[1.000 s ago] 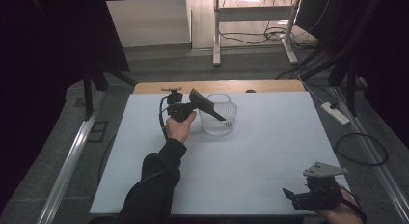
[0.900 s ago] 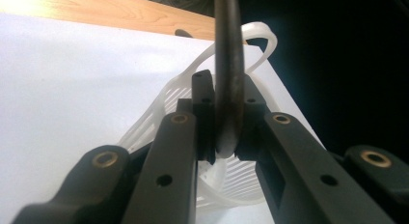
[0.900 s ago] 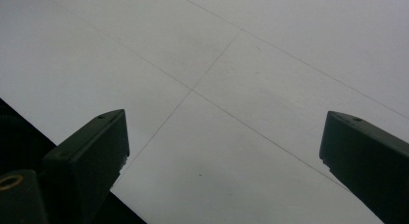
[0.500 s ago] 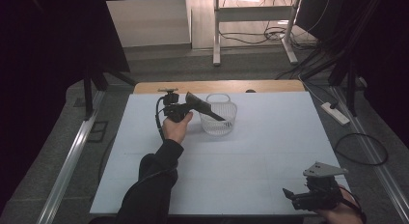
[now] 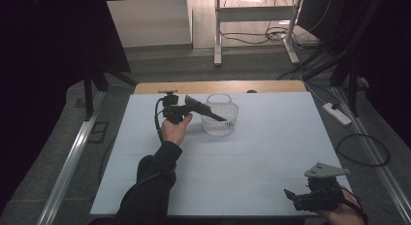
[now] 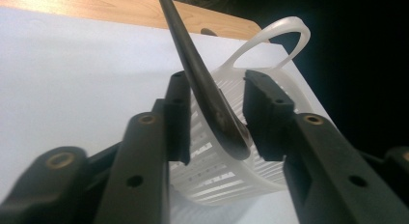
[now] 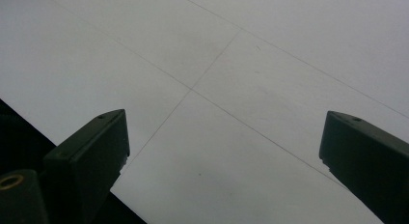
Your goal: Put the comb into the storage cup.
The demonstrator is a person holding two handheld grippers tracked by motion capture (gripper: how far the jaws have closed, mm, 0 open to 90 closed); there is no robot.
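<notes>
So the big white-covered surface (image 5: 271, 152) with a strip of bare wood along its far edge takes up most of the high view. Sitting toward the far middle of it is a white slotted plastic basket (image 5: 220, 119) with a loop handle standing up at its back rim.

The person's left forearm, in a dark sleeve, comes up from the bottom edge and stretches out across the surface, with the left hand (image 5: 175, 129) raised and cupped under the left tool (image 5: 181, 108), just to the left of the basket. That tool points sideways toward the basket, roughly level. A long thin black utensil (image 5: 206, 110) runs from the tool over the basket's near rim and slopes down into it.

In the left gripper view the utensil's dark rounded end (image 6: 226, 130) sits between the jaws, resting against the basket's rim. The jaws have just been opening: there's a visible gap on the right side, so the pads aren't pinching it; narrow-ish spread, nothing gripped.

The right tool (image 5: 312, 198) sits low at the near right corner, right hand (image 5: 341, 215) barely in frame. Its jaws are spread wide over bare surface, holding nothing.
</notes>
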